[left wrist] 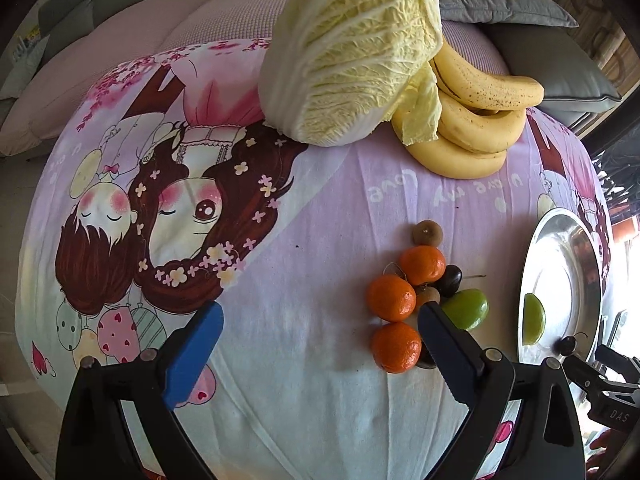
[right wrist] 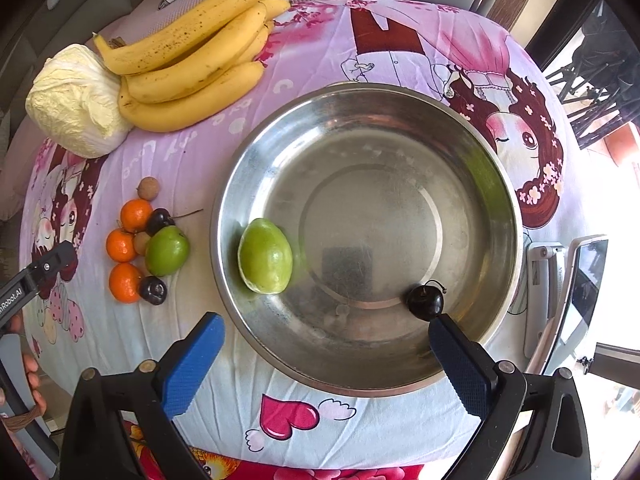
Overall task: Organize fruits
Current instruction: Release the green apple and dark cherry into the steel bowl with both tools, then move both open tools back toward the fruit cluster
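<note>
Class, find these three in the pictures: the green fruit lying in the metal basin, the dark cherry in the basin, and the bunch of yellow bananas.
Green oval fruit (right wrist: 265, 256), right wrist view, middle of its skin.
Dark round cherry (right wrist: 425, 303), right wrist view, centre of its body.
Bunch of yellow bananas (right wrist: 192, 80), right wrist view, middle of the bunch.

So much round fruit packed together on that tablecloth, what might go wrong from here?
The oranges, cherries and green fruit touch in one cluster, so the open left gripper may knock neighbours rolling while picking one. In the metal bowl, the cherry lies beside the open right gripper's finger and could get nudged.
</note>
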{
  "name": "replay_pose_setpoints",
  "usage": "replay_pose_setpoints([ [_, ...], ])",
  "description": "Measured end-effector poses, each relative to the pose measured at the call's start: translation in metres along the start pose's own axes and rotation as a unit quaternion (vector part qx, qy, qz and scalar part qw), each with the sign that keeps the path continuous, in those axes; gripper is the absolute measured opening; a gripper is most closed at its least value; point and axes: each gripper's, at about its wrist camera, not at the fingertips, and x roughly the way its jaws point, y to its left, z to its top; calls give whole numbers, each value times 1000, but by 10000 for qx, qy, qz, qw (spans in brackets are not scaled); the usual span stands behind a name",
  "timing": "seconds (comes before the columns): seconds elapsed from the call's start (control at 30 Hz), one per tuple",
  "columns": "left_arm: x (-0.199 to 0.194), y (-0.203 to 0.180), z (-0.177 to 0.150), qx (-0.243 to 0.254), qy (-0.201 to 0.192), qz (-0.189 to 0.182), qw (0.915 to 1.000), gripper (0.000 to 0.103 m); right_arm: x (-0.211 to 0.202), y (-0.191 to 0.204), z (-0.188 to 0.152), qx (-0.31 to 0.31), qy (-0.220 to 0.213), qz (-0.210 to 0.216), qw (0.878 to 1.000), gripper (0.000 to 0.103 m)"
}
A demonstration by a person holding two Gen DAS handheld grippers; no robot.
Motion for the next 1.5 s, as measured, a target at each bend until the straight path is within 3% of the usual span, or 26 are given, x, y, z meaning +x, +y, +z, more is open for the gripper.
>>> replay_pose_setpoints([
  [0.13,-1,8,-2,-82,-114,39,9999,98,-5,8,-4,33,-24,172,9998,103],
  [0.4,0,20,-19,-313,298,-49,9991,98,1,27,-20,-75,250,374,9990,103],
  [0.6,2,10,-27,-306,483,134,9983,98,12,54,-29,68,454,450,9979,103],
  [0.63,18,2,-25,-303,535,102,9981,98,12,58,-30,108,455,435,9980,103],
  [0.93,33,-1,-38,-390,842,-373,9950,98,18,77,-31,133,433,419,9981,103],
  [1.07,39,-2,-32,-531,852,-536,9935,98,22,88,-29,10,474,601,9971,103],
  [1.5,65,-22,-7,-469,1025,-1093,9876,98,26,108,-9,-475,163,344,9981,102],
])
